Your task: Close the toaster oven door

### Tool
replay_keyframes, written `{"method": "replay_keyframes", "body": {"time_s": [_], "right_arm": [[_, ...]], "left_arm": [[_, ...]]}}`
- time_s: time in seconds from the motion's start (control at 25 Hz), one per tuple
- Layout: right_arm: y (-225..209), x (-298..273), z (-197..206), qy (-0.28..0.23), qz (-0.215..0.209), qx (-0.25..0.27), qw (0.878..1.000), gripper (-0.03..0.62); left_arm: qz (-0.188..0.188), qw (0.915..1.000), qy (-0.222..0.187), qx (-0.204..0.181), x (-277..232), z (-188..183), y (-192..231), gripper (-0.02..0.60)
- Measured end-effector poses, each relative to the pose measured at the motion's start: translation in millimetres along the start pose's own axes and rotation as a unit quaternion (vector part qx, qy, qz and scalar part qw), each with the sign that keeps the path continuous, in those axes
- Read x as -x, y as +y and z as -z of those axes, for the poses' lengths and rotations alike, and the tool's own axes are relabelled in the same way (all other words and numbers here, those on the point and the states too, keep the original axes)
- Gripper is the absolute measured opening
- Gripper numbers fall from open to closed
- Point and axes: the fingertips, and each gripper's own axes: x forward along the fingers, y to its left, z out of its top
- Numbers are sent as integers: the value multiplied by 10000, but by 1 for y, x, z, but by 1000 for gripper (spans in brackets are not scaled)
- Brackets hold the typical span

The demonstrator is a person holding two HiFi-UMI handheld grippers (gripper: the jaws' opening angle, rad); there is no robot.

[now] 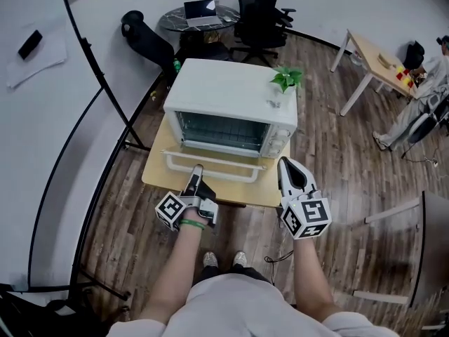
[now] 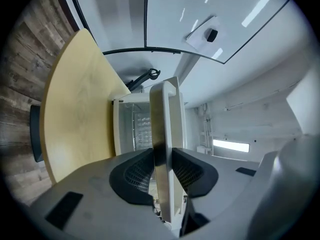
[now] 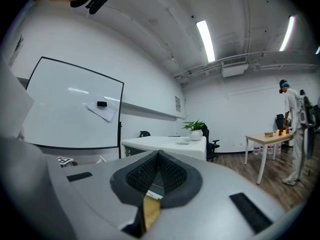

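Observation:
A white toaster oven [image 1: 231, 93] stands on a small wooden table [image 1: 156, 168], its door hanging partly open toward me. The door's white handle bar [image 1: 224, 166] runs along the front. My left gripper [image 1: 197, 168] reaches that bar from below. In the left gripper view the handle [image 2: 161, 119] passes straight between the dark pads [image 2: 137, 171], which close against it on both sides, with the oven cavity [image 2: 135, 129] behind. My right gripper [image 1: 289, 166] hovers at the oven's right front corner, shut, with nothing between its pads [image 3: 158, 156].
A potted plant [image 1: 286, 79] sits on the oven's right rear corner. Behind the oven are an office chair [image 1: 259, 12] and a dark round table with a laptop [image 1: 196, 16]. A wooden desk [image 1: 382, 62] and a person [image 1: 421, 111] are at the right, a whiteboard stand [image 1: 98, 69] at the left.

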Motion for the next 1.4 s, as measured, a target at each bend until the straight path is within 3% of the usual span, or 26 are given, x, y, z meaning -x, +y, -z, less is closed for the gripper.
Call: {"method": "replay_keyframes", "body": {"time_s": [0.2,0.76,1.4], "right_arm": [[-13,8,-6,-50,136,27,9999,0],[-60,36,-20,-157,710,109,9973,0],[-73,38,-23,-188,835,141,9962,0]], "left_arm": [[272,9996,-71,88,-28,-4,-22,115],[344,9993,-126,-79,-102,-20,-54,110],[465,9987,-198,2,-123,-22,-57,109]]}}
